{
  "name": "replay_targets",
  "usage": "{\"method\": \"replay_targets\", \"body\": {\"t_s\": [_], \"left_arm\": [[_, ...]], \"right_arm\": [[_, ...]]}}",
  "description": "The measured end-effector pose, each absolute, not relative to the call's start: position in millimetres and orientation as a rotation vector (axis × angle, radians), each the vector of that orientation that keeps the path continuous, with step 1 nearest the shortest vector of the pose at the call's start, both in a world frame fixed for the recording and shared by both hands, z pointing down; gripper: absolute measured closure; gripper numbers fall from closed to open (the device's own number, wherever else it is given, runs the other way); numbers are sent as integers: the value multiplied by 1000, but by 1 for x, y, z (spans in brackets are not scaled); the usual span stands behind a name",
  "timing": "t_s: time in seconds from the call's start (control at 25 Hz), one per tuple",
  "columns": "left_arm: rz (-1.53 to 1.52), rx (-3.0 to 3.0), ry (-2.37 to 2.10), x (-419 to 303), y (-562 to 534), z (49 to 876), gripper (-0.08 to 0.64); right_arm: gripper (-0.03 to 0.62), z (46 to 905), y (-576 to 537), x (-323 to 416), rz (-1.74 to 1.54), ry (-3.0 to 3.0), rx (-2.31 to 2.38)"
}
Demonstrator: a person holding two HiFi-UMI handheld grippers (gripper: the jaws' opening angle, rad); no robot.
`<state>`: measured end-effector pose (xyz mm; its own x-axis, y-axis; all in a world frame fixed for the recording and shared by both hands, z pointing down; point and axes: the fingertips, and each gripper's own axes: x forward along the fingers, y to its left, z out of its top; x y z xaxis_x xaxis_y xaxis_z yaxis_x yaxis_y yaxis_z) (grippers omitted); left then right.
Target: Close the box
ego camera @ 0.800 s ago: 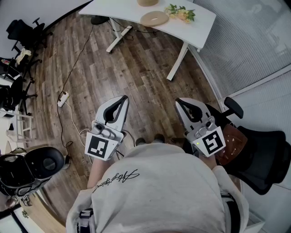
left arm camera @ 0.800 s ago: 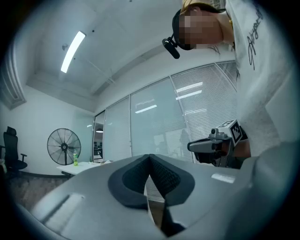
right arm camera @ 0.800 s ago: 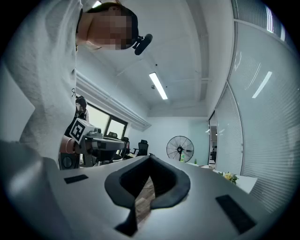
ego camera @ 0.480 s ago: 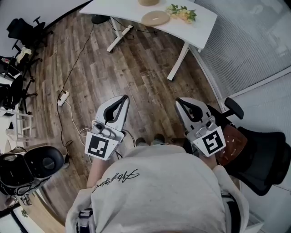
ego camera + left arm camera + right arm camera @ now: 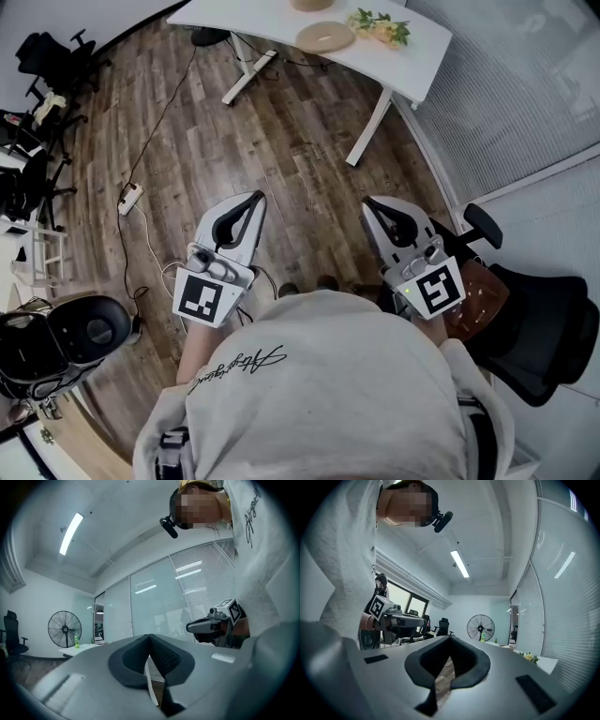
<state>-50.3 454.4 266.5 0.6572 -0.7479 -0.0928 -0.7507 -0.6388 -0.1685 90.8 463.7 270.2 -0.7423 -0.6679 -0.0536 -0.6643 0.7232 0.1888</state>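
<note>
Head view: my left claw point(image 5: 253, 201) and right claw point(image 5: 367, 207) were pressed together, empty; no box seen, I'd have to find it first.

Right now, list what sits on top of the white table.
On the white table: a round tan disc, flowers and a tan object cut off by the frame.

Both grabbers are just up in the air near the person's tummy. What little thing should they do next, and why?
Probably step toward the white table first. The left gripper and the right gripper are both shut on nothing. They are held over the brown wooden floor, close to the person in the grey sweatshirt, and no view shows a box near them.
</note>
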Motion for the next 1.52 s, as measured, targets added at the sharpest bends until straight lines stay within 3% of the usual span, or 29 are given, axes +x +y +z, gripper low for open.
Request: {"method": "replay_targets", "body": {"t_s": [0.6, 0.92, 1.08, 1.52], "left_arm": [[88, -2722, 1257, -58, 449, 266, 549], [77, -2737, 1274, -69, 448, 266, 430], [63, -2736, 1270, -71, 447, 268, 364], [29, -2782, 1230, -76, 443, 276, 161]], "right_arm": [[587, 272, 450, 96, -204, -2942, 1209], [393, 272, 443, 96, -128, -2938, 1280], [326, 275, 440, 95, -106, -2922, 1318], [223, 280, 436, 93, -61, -2887, 1394]]}}
